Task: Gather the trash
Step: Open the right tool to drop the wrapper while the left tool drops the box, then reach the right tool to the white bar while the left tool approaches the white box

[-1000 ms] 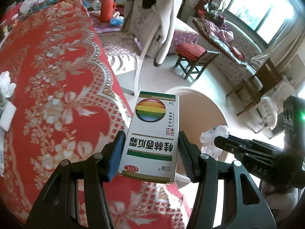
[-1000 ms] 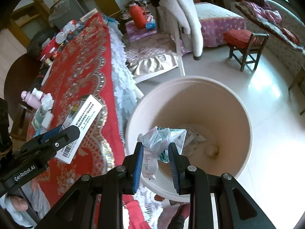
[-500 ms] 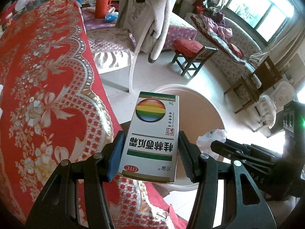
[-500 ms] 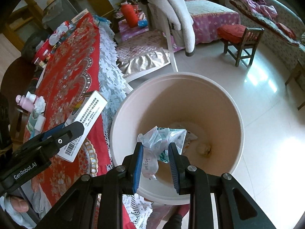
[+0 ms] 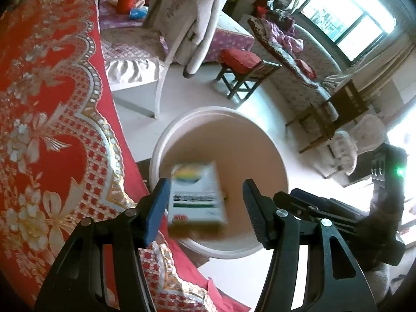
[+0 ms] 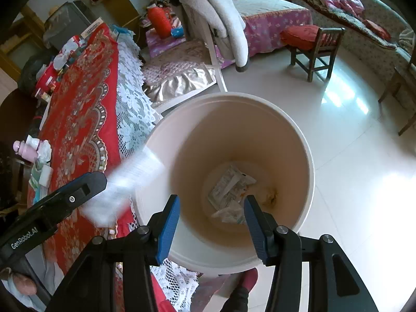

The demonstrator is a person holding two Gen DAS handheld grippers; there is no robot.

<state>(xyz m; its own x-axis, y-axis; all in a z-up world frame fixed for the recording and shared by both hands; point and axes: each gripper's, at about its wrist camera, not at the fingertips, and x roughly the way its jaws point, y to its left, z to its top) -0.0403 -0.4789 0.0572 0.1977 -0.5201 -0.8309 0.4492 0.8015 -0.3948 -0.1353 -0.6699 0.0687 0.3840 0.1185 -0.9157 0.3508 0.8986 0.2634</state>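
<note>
Red tablecloth [image 6: 78, 119] at frame left still carries bottles and tissue [image 6: 39, 156], so more trash is left; box [image 5: 196, 195] blurred, dropping over the bucket [image 5: 166, 140] at centre; wrappers [image 6: 230, 189] already on its bottom; left gripper [image 5: 205, 208] just opened, jaws clear of the box; right gripper [image 6: 212, 223] just opened wide, jaws empty over the bucket.
</note>
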